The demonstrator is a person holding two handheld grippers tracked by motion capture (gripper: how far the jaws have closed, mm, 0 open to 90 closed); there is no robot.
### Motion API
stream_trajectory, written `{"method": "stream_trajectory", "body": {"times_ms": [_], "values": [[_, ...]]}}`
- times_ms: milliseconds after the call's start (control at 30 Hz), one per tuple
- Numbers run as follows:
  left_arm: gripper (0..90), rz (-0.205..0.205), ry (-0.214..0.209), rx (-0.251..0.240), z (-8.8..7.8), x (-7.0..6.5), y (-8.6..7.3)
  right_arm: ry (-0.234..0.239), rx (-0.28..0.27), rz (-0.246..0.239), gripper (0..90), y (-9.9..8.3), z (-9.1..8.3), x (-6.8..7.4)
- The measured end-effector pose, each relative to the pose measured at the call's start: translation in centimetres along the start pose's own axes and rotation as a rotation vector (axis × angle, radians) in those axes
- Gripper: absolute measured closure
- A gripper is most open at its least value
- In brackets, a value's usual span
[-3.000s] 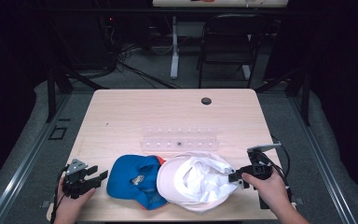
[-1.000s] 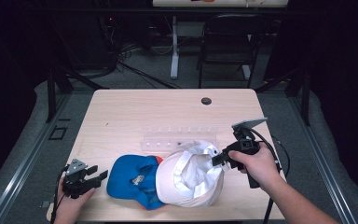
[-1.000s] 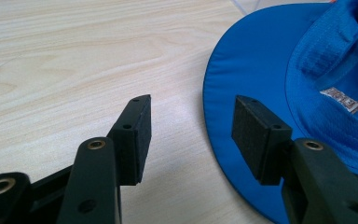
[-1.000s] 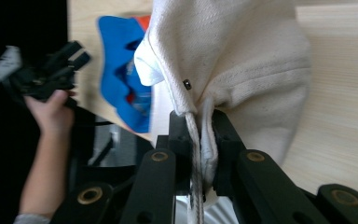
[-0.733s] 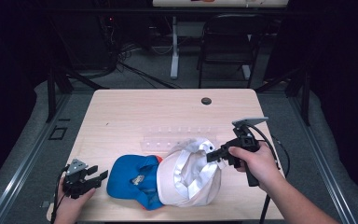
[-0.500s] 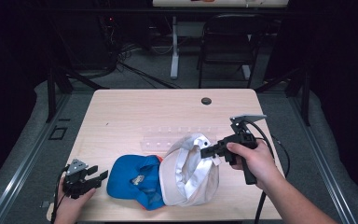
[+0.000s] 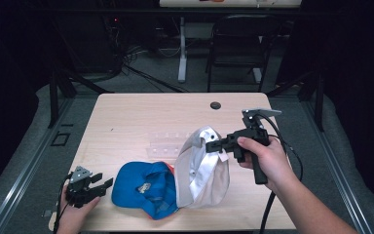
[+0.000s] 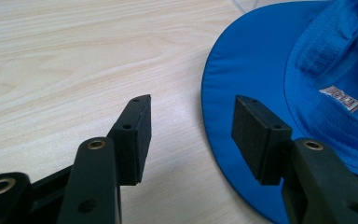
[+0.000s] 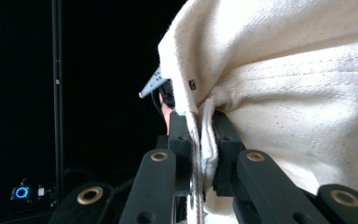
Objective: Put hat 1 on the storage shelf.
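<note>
hats: 2 | white hat 1, clamped by right gripper | blue hat 1, on table | left gripper jaws apart, empty

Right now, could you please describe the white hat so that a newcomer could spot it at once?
On the near part of the wooden table, right of the flat blue hat, the white hat stands tipped up on edge. Unlike the blue one, its rim is pinched in the right tool.

white hat: hanging tilted upright, lower centre of the frame, rim touching the table
blue hat: lying flat, lower left
</note>
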State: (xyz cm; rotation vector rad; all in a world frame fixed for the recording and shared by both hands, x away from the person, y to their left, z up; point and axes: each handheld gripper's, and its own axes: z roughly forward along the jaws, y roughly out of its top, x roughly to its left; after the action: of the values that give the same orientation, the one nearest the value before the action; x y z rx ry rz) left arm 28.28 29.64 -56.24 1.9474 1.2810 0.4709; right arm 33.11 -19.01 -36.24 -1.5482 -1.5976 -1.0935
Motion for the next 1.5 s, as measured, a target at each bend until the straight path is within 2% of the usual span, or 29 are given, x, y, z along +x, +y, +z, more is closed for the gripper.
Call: {"method": "stream_trajectory", "body": {"times_ms": [33, 233, 333, 500, 667, 800, 933, 1167, 1300, 1500], "values": [[48.0, 0.001, 0.0, -0.001, 0.0, 0.0, 0.0, 0.004, 0.007, -0.011, 81.4, 0.1, -0.2, 0.1], [48.0, -0.001, 0.002, 0.002, 0.1, 0.0, 0.0, 0.03, -0.037, -0.01, 81.4, 0.8, -1.1, 1.0], [48.0, -0.002, 0.001, 0.0, 0.1, 0.0, 0.0, 0.038, -0.06, 0.004, 81.4, 1.5, -1.6, 1.2], [48.0, -0.002, -0.002, 0.0, 0.1, 0.0, 0.0, 0.046, -0.091, 0.022, 81.4, 2.8, -1.8, 1.6], [48.0, -0.01, -0.004, -0.003, 0.2, 0.0, 0.0, 0.059, -0.111, 0.025, 81.3, 4.0, -1.8, 2.7], [47.9, -0.011, -0.009, -0.002, 0.2, -0.1, 0.0, 0.066, -0.124, 0.023, 81.3, 5.2, -1.4, 3.7], [47.8, 0.003, -0.015, 0.026, 0.1, 0.0, 0.1, 0.067, -0.127, 0.017, 81.3, 6.2, -0.9, 4.4], [47.7, 0.0, -0.014, 0.007, 0.2, -0.1, 0.1, 0.04, -0.108, 0.006, 81.3, 8.2, 0.4, 5.4], [47.8, 0.003, -0.022, 0.012, 0.2, -0.2, 0.3, 0.024, -0.1, -0.003, 81.3, 9.2, 1.2, 6.0], [47.1, 0.016, -0.03, -0.02, -0.2, -1.0, 1.3, 0.025, -0.076, -0.004, 81.3, 10.7, 2.3, 6.1]]}}
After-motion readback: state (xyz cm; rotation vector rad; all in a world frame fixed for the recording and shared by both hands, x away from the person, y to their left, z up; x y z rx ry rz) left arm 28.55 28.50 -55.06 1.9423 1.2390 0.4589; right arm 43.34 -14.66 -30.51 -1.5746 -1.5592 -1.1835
